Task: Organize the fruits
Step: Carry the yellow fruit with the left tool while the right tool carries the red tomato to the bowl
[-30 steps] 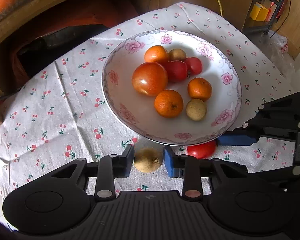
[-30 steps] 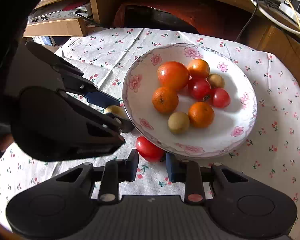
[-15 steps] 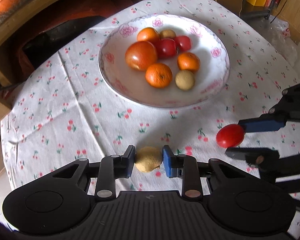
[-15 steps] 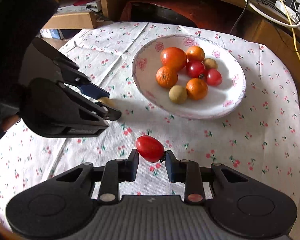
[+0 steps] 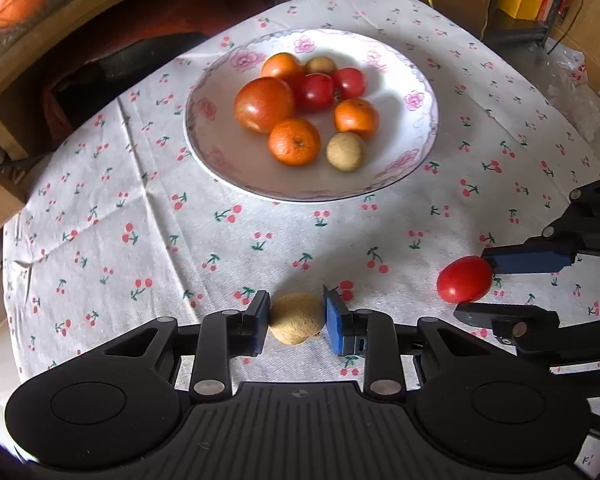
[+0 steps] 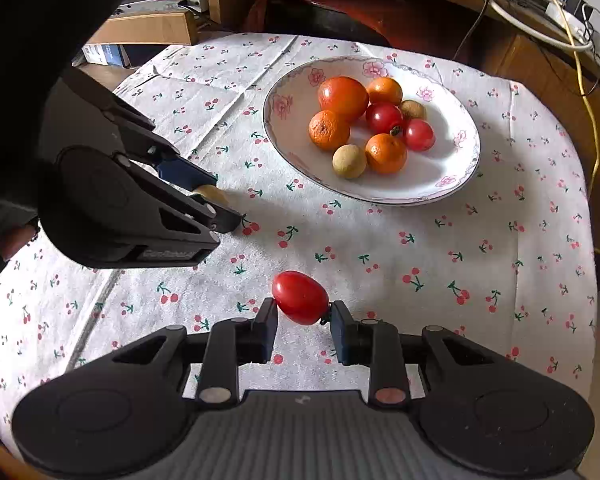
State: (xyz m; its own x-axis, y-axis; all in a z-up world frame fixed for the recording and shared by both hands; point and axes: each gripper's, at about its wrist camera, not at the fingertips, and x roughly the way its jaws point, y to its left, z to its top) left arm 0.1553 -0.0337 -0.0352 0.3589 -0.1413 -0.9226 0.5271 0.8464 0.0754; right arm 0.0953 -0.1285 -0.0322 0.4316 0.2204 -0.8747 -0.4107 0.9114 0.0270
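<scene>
black left gripper [image 5: 296, 318]: tan fruit [image 5: 296, 319] | right gripper [image 6: 303, 316]: red tomato [image 6: 300, 297] | writing unreadable

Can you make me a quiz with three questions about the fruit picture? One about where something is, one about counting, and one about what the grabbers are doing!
1. Where is the plate?
A. On the cherry-print tablecloth
B. On the floor
C. On a shelf

2. How many fruits lie on the plate?
A. Three
B. Seven
C. Twelve

3. What is the right hand-held gripper doing?
A. Hanging open with nothing in it
B. Squeezing the plate rim
C. Gripping a small red tomato

Answers:
1. A, the plate sits on the cloth.
2. B, one big tomato, three oranges, two small red ones and two tan ones.
3. C, its fingers press the tomato from both sides, while the left hand-held gripper holds a tan fruit.
</scene>
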